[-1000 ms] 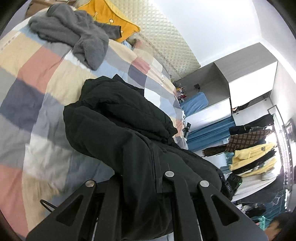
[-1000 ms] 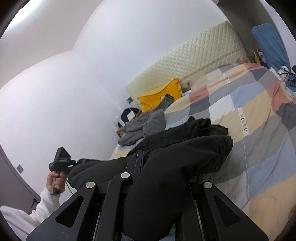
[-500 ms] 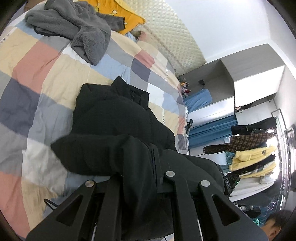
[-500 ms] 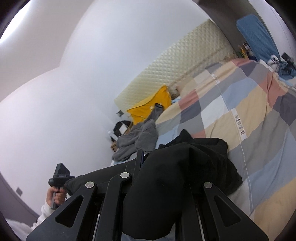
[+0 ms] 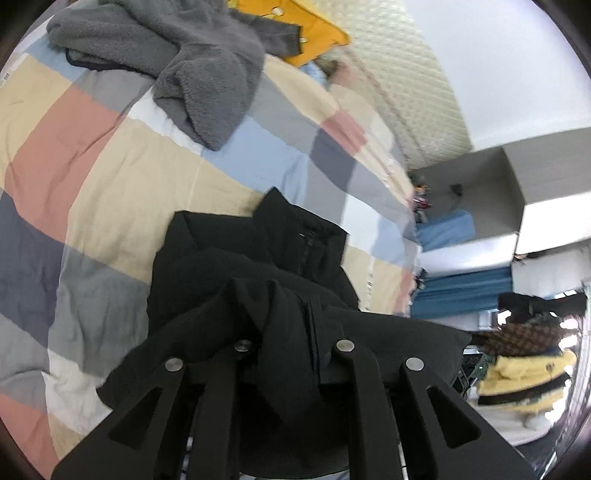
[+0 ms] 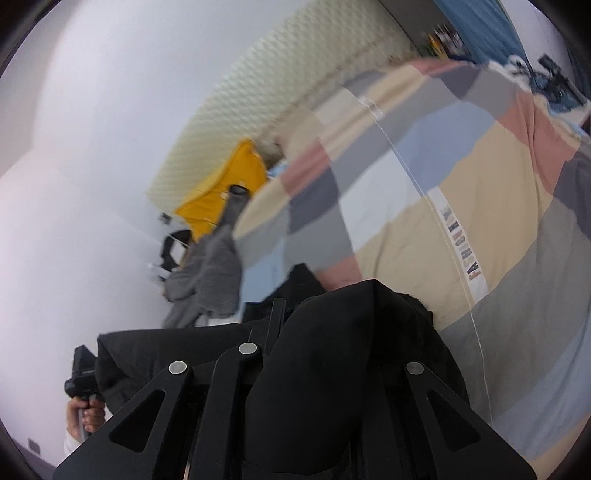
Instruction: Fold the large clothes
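A black jacket [image 5: 258, 266] lies on the checkered quilt [image 5: 92, 147], its zipped collar [image 5: 303, 240] pointing to the headboard. Its near part is lifted and doubled over the rest. My left gripper [image 5: 291, 350] has a fold of this black fabric between its fingers; the jaws are opening and the cloth still bunches there. In the right wrist view, the jacket [image 6: 351, 332] drapes over my right gripper [image 6: 314, 354], which is shut on it. Its right finger is hidden under the cloth. The left gripper's body [image 6: 83, 373] and the hand [image 6: 86, 413] holding it show at the far left.
A grey fleece garment [image 5: 192, 62] is heaped on the bed beyond the jacket, below a yellow pillow [image 5: 306, 33] and the quilted headboard [image 5: 406, 74]. Past the bed's right side stand a grey cabinet [image 5: 535, 177] and hanging clothes [image 5: 524, 373]. A white wall fills the left of the right wrist view.
Both grippers moved toward the headboard and lower, carrying the jacket's near part over its upper part. The dangling sleeve at the left is gone from sight, and the jacket looks shorter.
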### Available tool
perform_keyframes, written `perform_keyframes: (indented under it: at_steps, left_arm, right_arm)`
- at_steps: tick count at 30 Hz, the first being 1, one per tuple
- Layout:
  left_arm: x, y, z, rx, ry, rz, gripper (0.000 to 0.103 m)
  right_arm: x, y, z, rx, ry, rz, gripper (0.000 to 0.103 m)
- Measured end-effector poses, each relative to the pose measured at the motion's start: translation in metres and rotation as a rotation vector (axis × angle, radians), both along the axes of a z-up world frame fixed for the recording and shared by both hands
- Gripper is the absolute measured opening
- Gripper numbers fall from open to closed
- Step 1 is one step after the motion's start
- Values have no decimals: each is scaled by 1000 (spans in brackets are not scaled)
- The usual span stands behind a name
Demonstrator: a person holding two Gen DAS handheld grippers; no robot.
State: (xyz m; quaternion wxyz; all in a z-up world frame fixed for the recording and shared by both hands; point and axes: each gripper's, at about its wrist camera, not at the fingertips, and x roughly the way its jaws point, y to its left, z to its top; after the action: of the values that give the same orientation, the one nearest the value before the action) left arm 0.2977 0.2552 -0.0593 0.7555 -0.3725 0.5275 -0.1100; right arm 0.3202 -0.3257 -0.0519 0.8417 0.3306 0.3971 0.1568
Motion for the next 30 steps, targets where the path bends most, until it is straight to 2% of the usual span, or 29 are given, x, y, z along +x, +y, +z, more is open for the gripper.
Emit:
perform_keyframes:
  at_steps: [9,18,22,27,30]
  left_arm:
    - [66,-12,-54,105,92,40,16]
    - [95,-31,-94,199,150,-2,16]
    - [97,-30,-93,197,163,-21,16]
    - [87,-23,-90,151,183,-24,17]
    - [75,-16,-81,134,179,-1,17]
  right_arm:
    - [74,17,-68,-80,184,-8,7]
    - [93,27,-116,-112,265,-3,6]
    - [92,23,-114,-91,266,7,6]
    - [79,16,-103,-21,255,14,16]
    - [65,7,-96,76,216,31,23]
